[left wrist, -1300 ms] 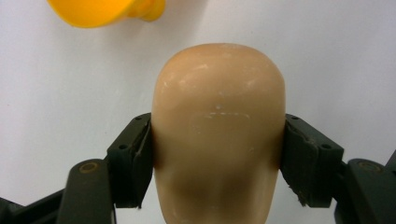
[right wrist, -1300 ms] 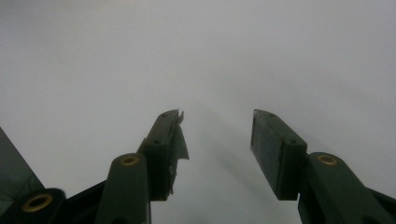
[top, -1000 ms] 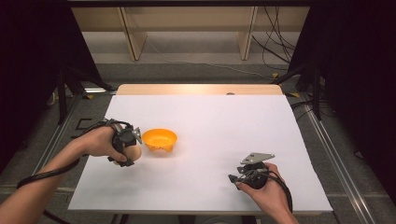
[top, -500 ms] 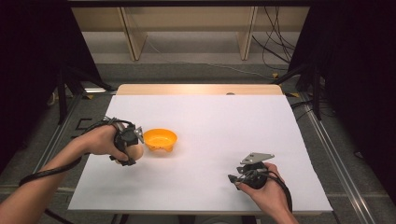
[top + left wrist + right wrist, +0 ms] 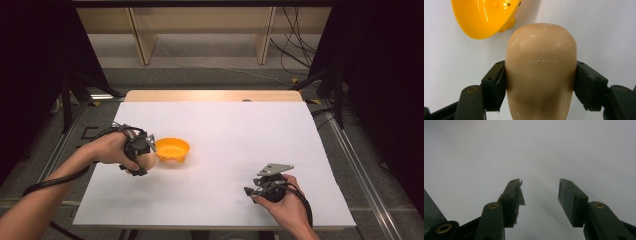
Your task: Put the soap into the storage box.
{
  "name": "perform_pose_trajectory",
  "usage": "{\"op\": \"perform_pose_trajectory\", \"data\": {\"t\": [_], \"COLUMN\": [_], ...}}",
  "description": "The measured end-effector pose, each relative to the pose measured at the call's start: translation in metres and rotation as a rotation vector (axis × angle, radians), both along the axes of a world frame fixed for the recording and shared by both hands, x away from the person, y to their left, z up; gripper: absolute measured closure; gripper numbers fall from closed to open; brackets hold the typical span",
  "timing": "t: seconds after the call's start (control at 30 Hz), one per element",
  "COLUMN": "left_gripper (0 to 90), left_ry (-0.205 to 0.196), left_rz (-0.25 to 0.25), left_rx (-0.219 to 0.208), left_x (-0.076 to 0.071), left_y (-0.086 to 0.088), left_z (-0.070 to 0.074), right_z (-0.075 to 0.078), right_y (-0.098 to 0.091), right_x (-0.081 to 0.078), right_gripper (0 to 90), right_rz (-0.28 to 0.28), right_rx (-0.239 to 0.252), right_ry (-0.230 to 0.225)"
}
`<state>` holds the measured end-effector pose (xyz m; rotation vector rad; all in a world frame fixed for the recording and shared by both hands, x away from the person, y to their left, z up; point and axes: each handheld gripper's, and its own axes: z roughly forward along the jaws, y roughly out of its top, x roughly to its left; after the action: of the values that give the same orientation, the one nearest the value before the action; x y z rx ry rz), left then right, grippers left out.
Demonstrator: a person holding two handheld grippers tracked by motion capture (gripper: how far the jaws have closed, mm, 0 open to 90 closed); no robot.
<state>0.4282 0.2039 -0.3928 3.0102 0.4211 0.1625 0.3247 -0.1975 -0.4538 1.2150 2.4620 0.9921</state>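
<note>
Jaws of the left gripper [image 5: 540, 82] are pressing both sides of a tan egg-shaped object [image 5: 541, 72], with an orange bowl [image 5: 484, 16] lying just beyond it at the upper left of that gripper's view. At lower right of the high view, the right gripper [image 5: 252, 190] is resting over the white table [image 5: 235, 130], its jaws standing apart around bare surface. Left of centre there, the left hand [image 5: 107, 150] is holding the object just beside the bowl.

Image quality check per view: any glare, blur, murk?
High view: evenly lit white table, dark surroundings, sharp enough. Left gripper view: specular glare on the glossy orange plastic bowl; the tan egg-shaped object between the jaws is crisp. Right gripper view: dim, grey, hazy table; soft shadow between the open jaws.
</note>
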Motion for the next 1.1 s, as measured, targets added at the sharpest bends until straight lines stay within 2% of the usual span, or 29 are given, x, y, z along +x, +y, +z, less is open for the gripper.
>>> {"op": "perform_pose_trajectory", "data": {"t": [0.3,0.37,0.57,0.6,0.73,0.87,1.1], "left_gripper": [32.4,32.4,32.4,32.5,32.5,32.5,32.4], "left_ry": [-0.005,-0.009,-0.012,-0.012,-0.015,-0.017,-0.027], "left_rz": [-0.004,-0.005,-0.008,-0.006,-0.009,-0.011,-0.016], "left_rx": [-0.008,-0.010,-0.013,-0.014,-0.015,-0.020,-0.019], "left_x": [0.003,0.003,0.005,0.006,0.008,0.009,0.012], "left_y": [-0.003,-0.004,-0.006,-0.006,-0.008,-0.009,-0.011], "left_z": [0.002,0.002,0.001,0.002,0.003,0.005,0.008], "right_z": [0.000,0.001,0.001,0.001,0.002,0.003,0.003], "right_y": [0.000,-0.001,-0.001,-0.002,-0.002,-0.003,-0.003], "right_x": [0.000,0.000,0.000,0.001,0.000,0.000,0.000], "right_gripper": [52.8,52.8,52.8,52.8,52.8,52.8,52.8], "right_rz": [0.000,0.007,0.004,0.010,-0.005,0.001,-0.002], "right_rx": [0.001,-0.012,-0.008,-0.011,0.007,-0.006,0.003], "right_ry": [0.000,0.012,-0.002,-0.017,-0.016,-0.006,-0.008]}}
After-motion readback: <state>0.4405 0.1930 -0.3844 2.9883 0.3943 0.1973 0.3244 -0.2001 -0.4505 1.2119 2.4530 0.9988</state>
